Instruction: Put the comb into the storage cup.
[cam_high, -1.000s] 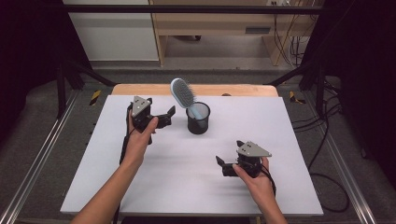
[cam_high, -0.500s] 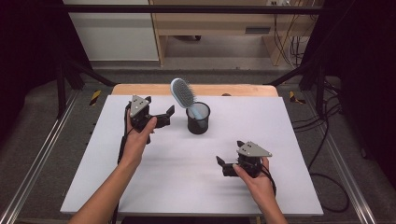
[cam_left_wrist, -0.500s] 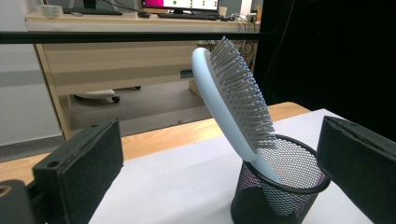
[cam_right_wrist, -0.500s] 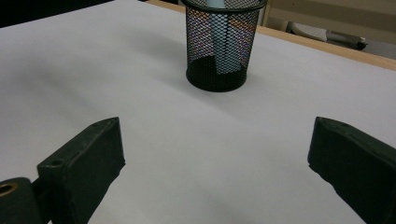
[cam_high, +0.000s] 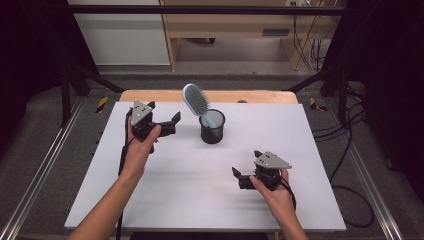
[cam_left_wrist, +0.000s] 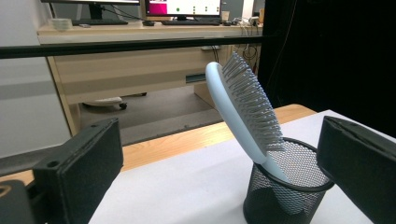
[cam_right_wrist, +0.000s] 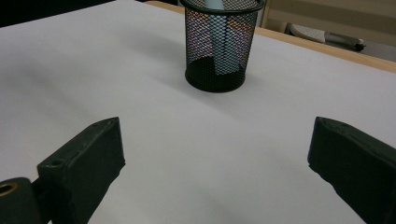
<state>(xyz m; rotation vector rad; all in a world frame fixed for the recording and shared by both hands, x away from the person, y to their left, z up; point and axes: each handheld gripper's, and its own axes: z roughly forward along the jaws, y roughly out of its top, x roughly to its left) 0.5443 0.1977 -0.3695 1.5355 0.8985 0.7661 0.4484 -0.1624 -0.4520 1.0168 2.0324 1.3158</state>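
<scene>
High view: pale-blue hairbrush (cam_high: 196, 102) handle-down in black mesh cup (cam_high: 212, 127), head leaning out over rim, probably for easy grabbing. Left gripper (cam_high: 172, 121) just beside cup, jaws spread, empty. Right gripper (cam_high: 239, 176) well apart, near table (cam_high: 190, 200) front, jaws likewise spread.

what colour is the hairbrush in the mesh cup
Pale blue, with grey bristles; the hairbrush in the mesh cup shows best in the left gripper view.
</scene>
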